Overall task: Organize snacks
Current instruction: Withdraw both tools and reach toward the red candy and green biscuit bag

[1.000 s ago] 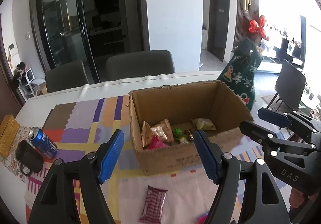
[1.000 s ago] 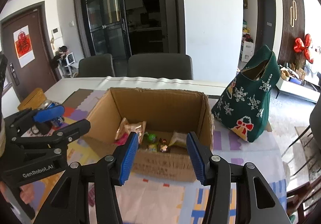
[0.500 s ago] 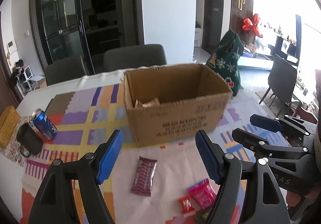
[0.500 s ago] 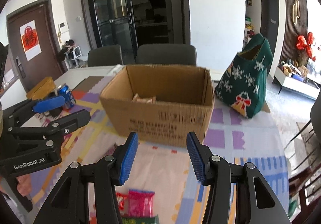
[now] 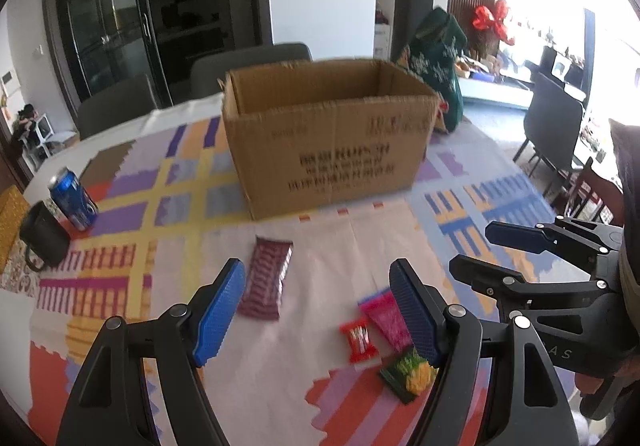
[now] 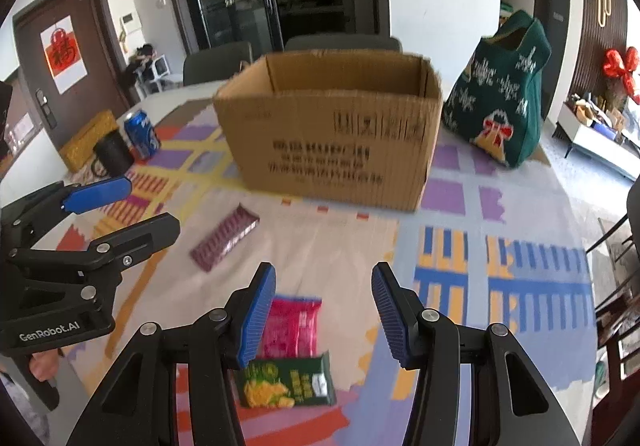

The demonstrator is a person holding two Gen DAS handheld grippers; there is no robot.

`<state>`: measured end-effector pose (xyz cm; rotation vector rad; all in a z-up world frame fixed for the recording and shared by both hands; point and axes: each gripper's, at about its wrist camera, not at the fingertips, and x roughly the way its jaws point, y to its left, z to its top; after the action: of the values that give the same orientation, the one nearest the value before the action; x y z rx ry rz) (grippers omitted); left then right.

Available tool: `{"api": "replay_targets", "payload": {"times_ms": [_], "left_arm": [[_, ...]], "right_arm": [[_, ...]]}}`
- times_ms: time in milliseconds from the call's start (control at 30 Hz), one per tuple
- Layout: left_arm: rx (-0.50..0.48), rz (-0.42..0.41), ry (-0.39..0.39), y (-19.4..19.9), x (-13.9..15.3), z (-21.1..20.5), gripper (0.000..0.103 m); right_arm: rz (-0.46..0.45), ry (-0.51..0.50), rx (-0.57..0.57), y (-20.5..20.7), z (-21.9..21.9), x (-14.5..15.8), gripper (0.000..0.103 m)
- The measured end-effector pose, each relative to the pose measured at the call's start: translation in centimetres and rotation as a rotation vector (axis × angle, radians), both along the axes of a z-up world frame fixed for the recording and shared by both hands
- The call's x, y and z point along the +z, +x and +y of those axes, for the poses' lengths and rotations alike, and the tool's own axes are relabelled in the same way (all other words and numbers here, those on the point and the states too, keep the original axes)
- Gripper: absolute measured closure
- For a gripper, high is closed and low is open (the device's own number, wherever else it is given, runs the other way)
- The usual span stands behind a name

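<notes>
Left wrist view: left gripper (image 5: 318,312) jaws spread wide, nothing between them, above the patterned tablecloth (image 5: 168,182). Cardboard box (image 5: 328,142) sits far centre, open top, contents hidden from here. Purple snack bar (image 5: 267,278) lies loose near the box, just beyond the left finger. Small red candy (image 5: 359,335), pink packet (image 5: 386,316) and green packet (image 5: 408,370) cluster by the right finger — the pink and green ones partly behind it. Blue soda can (image 5: 73,199) and black mug (image 5: 42,236) stand touching at far left. Right gripper (image 5: 516,252) comes in from the right, jaws apart, empty.

Right wrist view: right gripper (image 6: 324,312) open, holding nothing, over the cloth. Pink packet (image 6: 292,326) lies just inside the left finger, green packet (image 6: 290,382) touching its near edge. Purple snack bar (image 6: 225,237) is further left — well apart from those. Cardboard box (image 6: 336,142) far centre, green Christmas bag (image 6: 502,94) to its right. Left gripper (image 6: 120,210) at left edge, open.
</notes>
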<state>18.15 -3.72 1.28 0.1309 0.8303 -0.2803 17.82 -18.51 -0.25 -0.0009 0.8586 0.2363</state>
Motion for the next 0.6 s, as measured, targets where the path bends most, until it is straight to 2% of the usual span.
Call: {"api": "replay_targets", "payload": {"times_ms": [400,600], "left_arm": [[-0.064,0.097,0.044,-1.9,-4.8,-0.9,0.030],[-0.080,0.146,0.039,-1.9,-6.9,-1.0,0.032]], "right_arm": [[0.156,0.007,0.022,-2.5,-0.2,-5.0,0.052],[0.203,0.027,0.041,-3.3,-0.2,-6.9,0.052]]}}
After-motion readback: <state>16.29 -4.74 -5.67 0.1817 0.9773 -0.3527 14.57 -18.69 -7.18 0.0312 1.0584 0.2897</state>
